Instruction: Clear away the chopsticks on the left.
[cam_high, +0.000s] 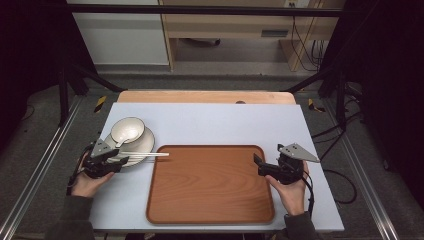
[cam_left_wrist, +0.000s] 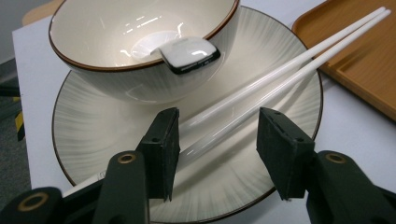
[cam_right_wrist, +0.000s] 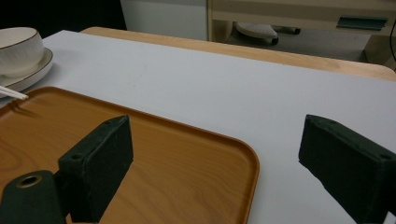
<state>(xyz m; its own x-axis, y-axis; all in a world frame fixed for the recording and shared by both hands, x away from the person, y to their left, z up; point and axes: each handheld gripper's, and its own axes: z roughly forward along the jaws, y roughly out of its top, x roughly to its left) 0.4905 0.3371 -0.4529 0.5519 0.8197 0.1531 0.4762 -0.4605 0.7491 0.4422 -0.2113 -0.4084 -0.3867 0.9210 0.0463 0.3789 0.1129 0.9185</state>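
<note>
I find the left gripper (cam_left_wrist: 217, 154) standing half wide over the pair of long white chopsticks (cam_left_wrist: 280, 77); both sticks pass between its jaws, nearer the left pad, and I cannot tell whether that pad touches them. The chopsticks lie across the round cream plate with a dark rim (cam_left_wrist: 289, 56), tips reaching over the edge of the rectangular brown wooden tray (cam_high: 210, 185). A cream bowl with a brown rim (cam_left_wrist: 140, 42) sits on the plate, a white ceramic spoon (cam_left_wrist: 189, 53) resting inside. The right gripper (cam_right_wrist: 212, 161) hangs wide, holding nothing, at the tray's right edge above the pale blue table (cam_high: 210, 125). I read no labels or writing.
</note>
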